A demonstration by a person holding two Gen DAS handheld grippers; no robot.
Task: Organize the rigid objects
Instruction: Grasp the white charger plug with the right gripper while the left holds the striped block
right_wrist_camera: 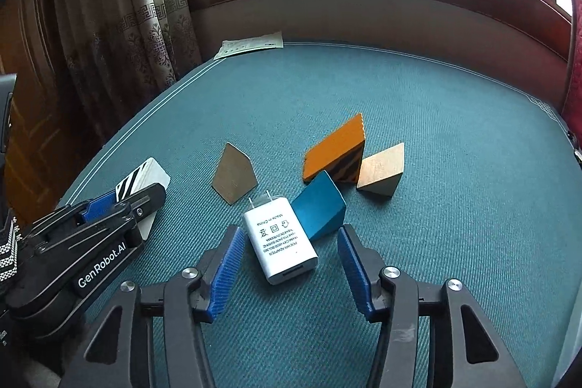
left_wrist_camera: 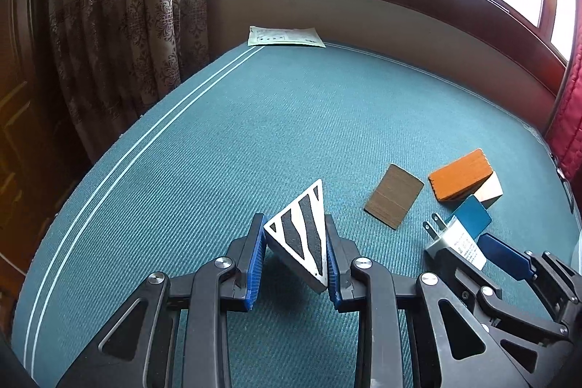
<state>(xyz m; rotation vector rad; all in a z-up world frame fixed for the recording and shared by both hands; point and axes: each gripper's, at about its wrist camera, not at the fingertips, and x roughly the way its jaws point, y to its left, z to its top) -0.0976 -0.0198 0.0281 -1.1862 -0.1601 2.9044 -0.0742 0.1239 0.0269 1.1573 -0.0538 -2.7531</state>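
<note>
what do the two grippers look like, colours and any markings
Both are black plastic linkage frames with silver round pivot bolts and triangular cut-outs, ending in ribbed blue pads. The left gripper carries white "GenRobot.AI" lettering on its side, seen from the right gripper camera. No cables show.

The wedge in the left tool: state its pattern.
The wedge has a white face with black zebra-like stripes, clearest in the left wrist view.

Lay wide open across the far teal tabletop (left_wrist_camera: 327, 104), bar a paper sheet (left_wrist_camera: 285, 36) at the back edge. Crowded near right: brown wedge (right_wrist_camera: 234, 174), blue wedge (right_wrist_camera: 320, 206), orange block (right_wrist_camera: 336, 151), probably touching.
</note>
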